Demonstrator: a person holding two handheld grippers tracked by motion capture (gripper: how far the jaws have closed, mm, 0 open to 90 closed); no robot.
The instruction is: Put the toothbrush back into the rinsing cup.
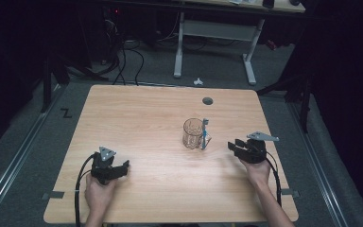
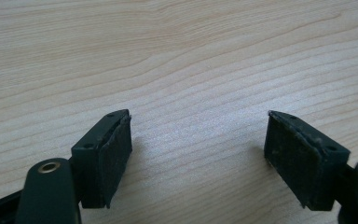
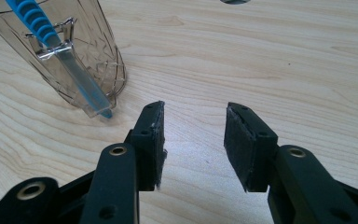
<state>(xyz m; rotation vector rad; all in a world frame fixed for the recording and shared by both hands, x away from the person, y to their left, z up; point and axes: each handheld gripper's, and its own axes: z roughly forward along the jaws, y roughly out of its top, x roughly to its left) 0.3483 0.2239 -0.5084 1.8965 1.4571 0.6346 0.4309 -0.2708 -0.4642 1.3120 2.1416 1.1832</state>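
Right gripper (image 3: 193, 135) jaws apart and empty, clear cup (image 3: 70, 56) just beside its left jaw, blue toothbrush (image 3: 51, 42) through cup handle, left gripper (image 2: 198, 154) jaws wide apart, well clear of cup

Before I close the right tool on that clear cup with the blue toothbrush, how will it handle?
The clear cup looks thin-walled and empty, so probably light and slippery. The blue toothbrush sits in a holder on its side, so it may tip that way. The right tool is open beside it; squeeze gently.
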